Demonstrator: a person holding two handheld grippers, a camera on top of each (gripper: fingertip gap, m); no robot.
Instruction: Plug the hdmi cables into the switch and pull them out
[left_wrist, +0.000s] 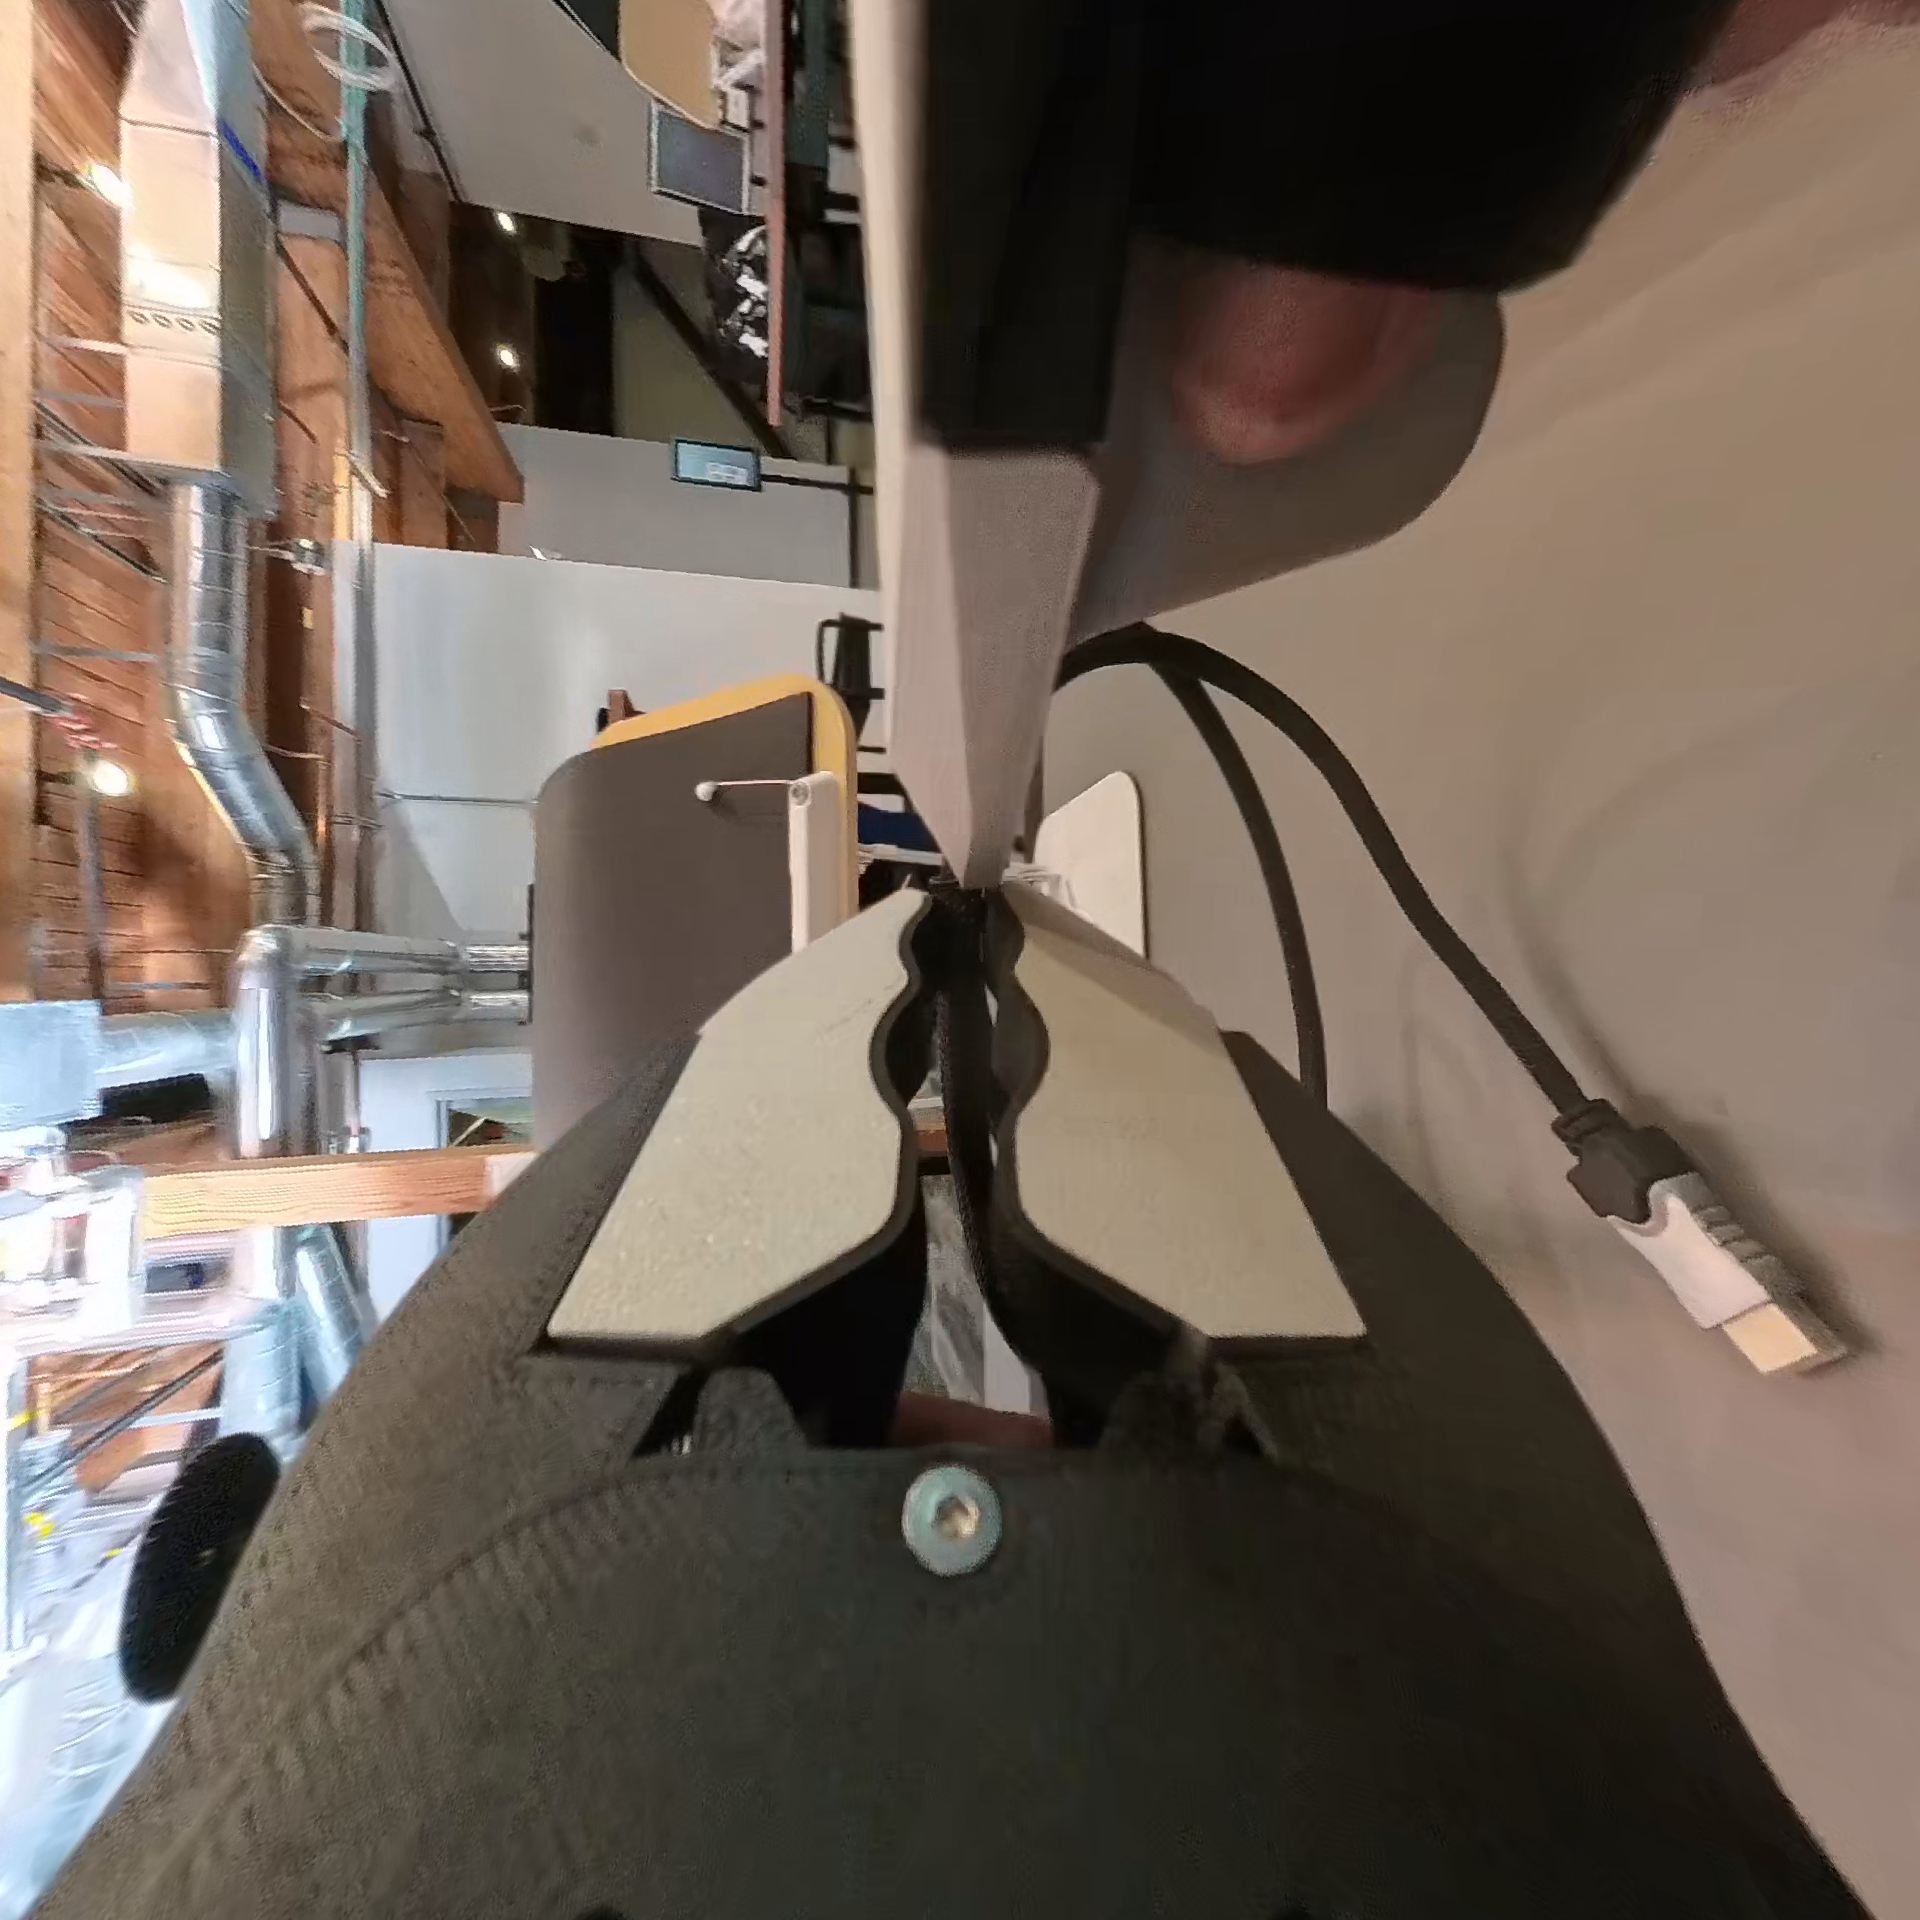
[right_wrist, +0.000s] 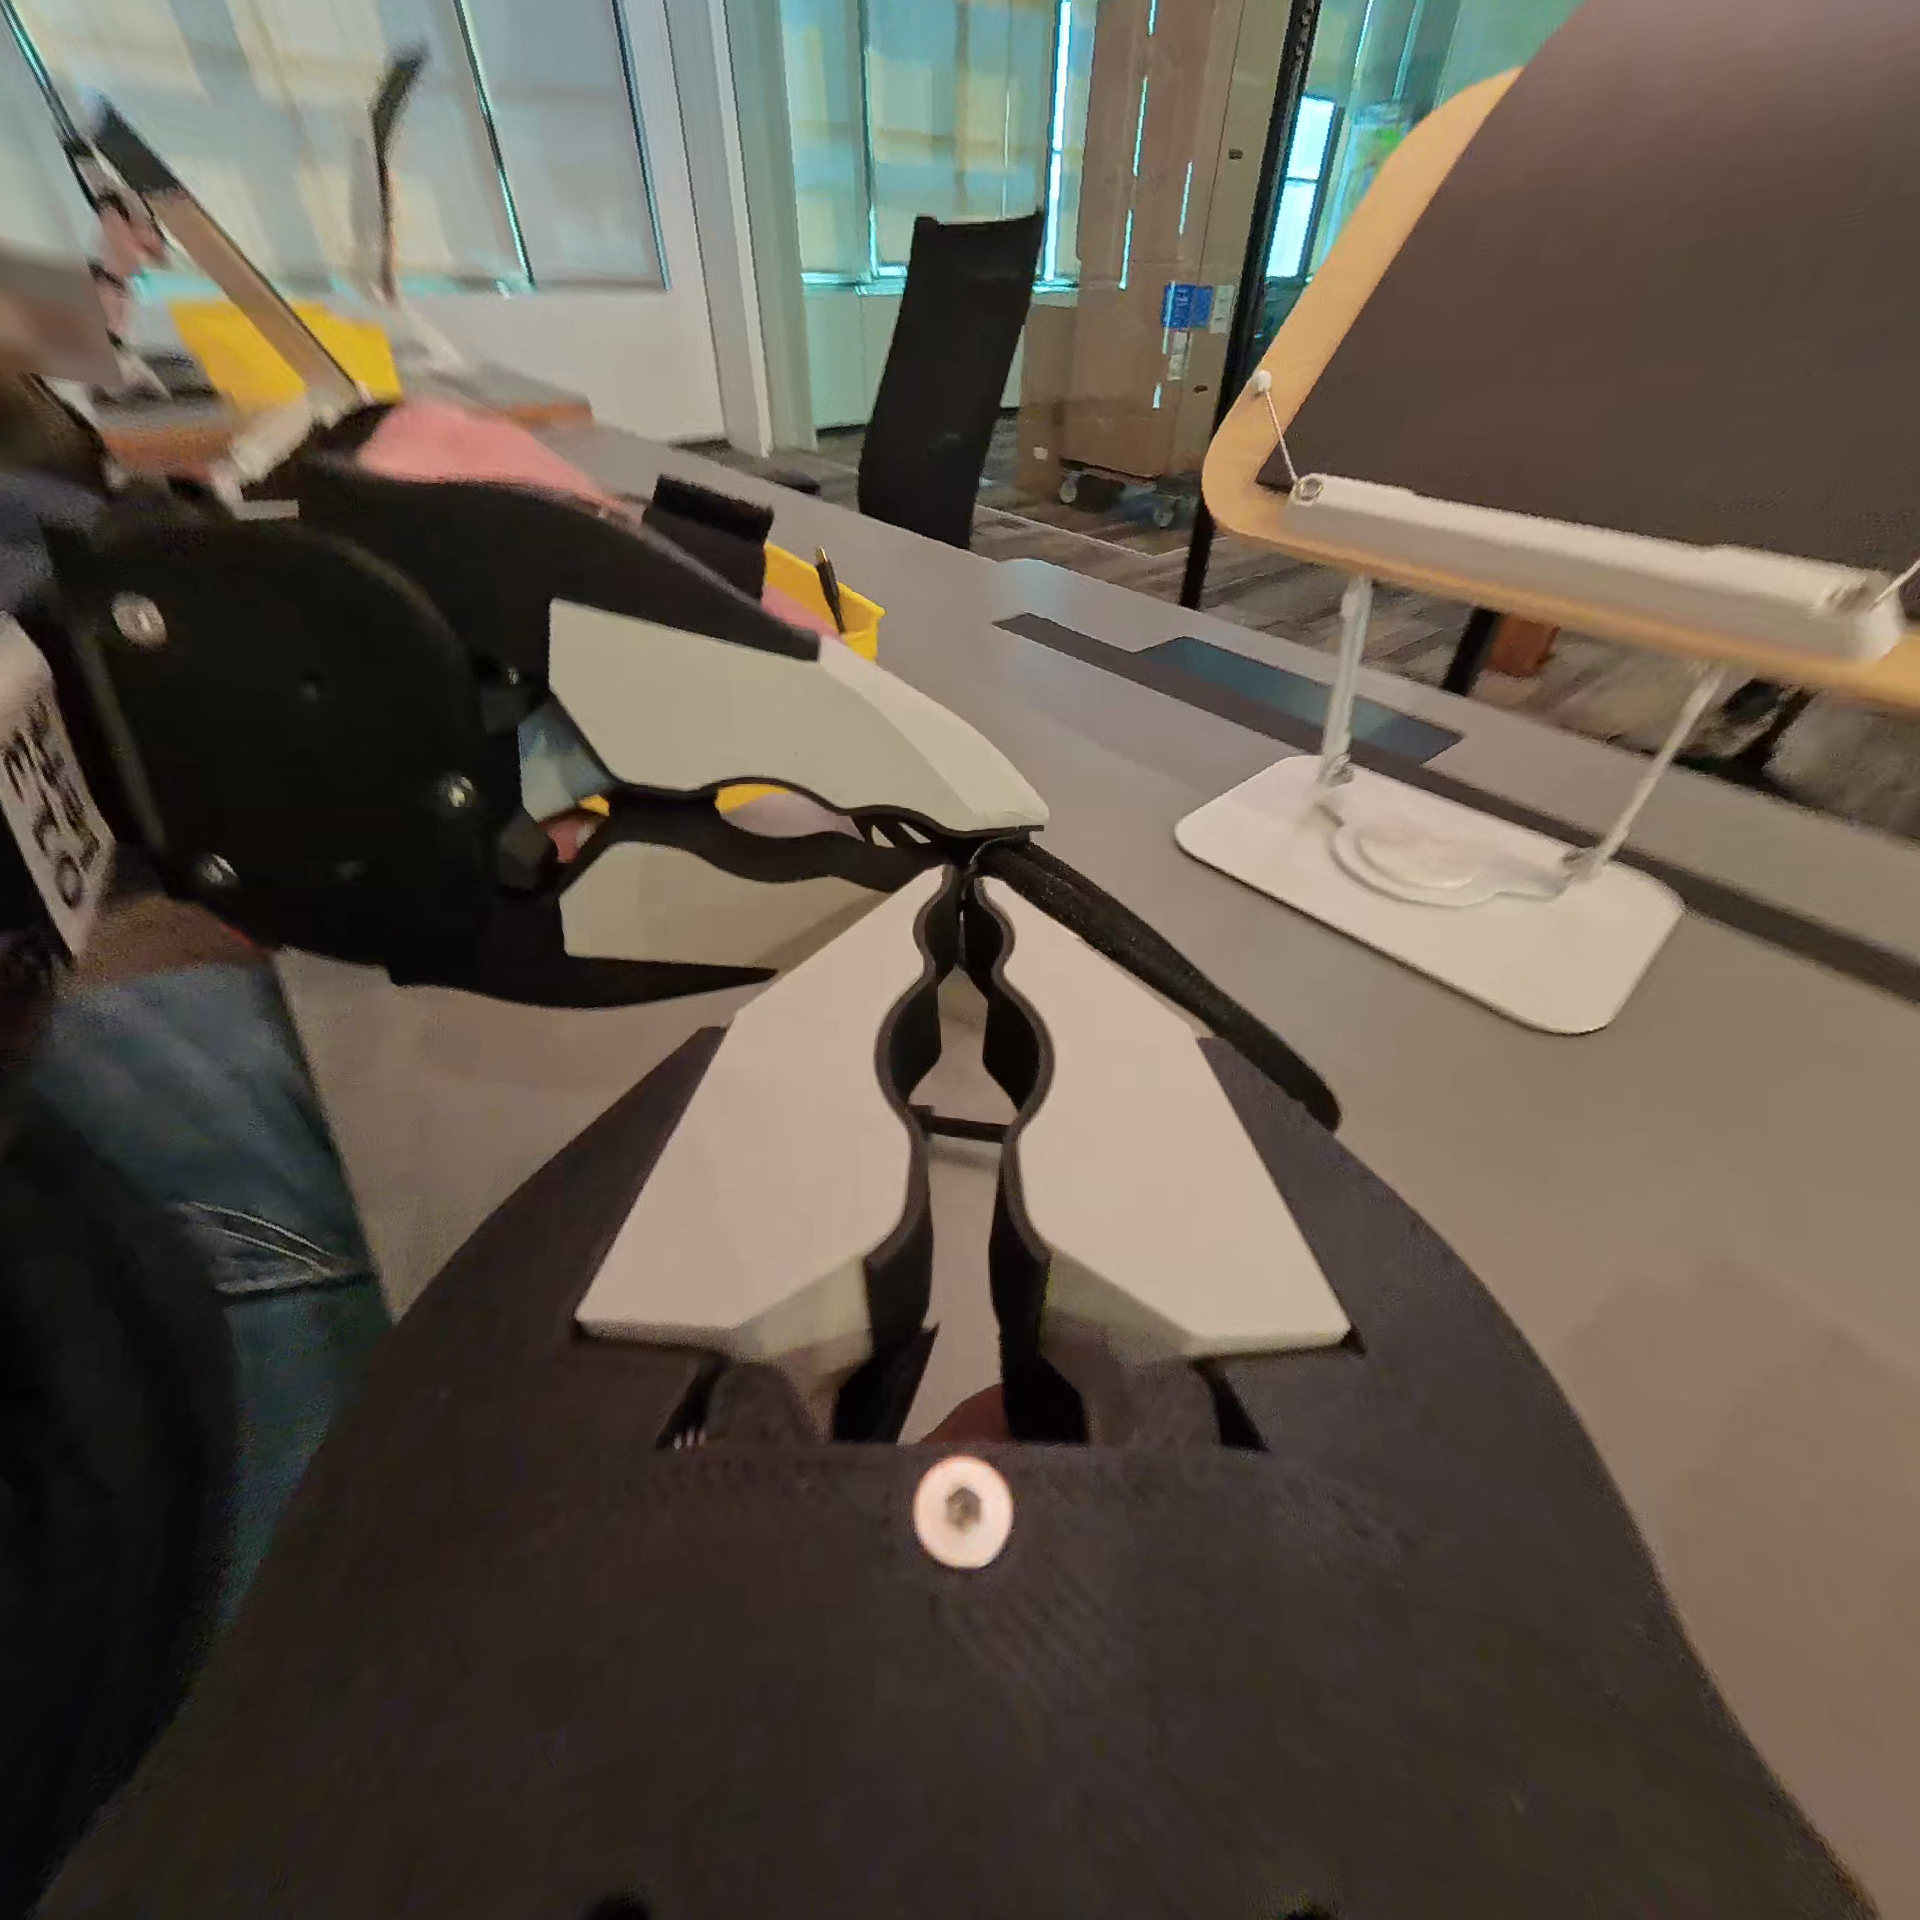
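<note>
Clamped tight on one black braided HDMI cable (left_wrist: 961, 1049): left gripper (left_wrist: 966, 904), rolled sideways. Meeting it tip to tip from above, right gripper (left_wrist: 977, 727), its jaws pinched on the same cable (right_wrist: 1143, 956) where it slopes off toward the grey table (right_wrist: 1558, 1299). Lying loose on that table (left_wrist: 1558, 831): one grey-and-black HDMI plug (left_wrist: 1704, 1257), metal end bare, two cable runs looping back from it. Behind, one white stand (right_wrist: 1455, 883) carrying one tilted dark board (right_wrist: 1662, 291). Switch nowhere in sight. Label on left gripper's body too blurred to read
</note>
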